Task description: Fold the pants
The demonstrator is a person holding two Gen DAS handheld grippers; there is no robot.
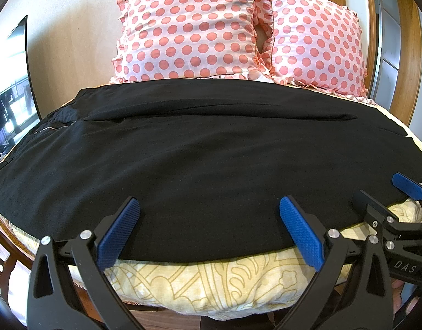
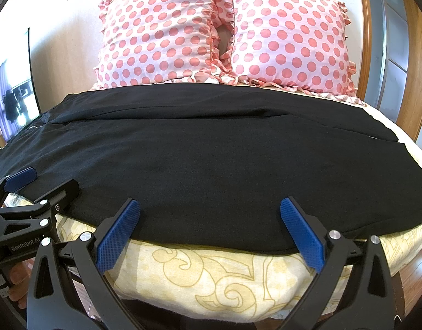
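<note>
Black pants (image 1: 200, 148) lie spread flat across the bed, waistband and zipper (image 1: 55, 129) at the left, leg ends at the right; they also show in the right wrist view (image 2: 211, 151). My left gripper (image 1: 209, 206) is open, its blue fingers over the pants' near edge. My right gripper (image 2: 211, 207) is open over the same near edge, further right. Each gripper shows in the other's view: the right one (image 1: 381, 192) at the right, the left one (image 2: 48, 183) at the left. Neither holds cloth.
Two pink polka-dot pillows (image 1: 189, 27) (image 2: 287, 35) lean at the head of the bed. A yellow patterned bedspread (image 1: 211, 283) hangs over the near edge. A wooden bed frame (image 1: 403, 55) curves on the right. A window (image 1: 7, 96) is at the left.
</note>
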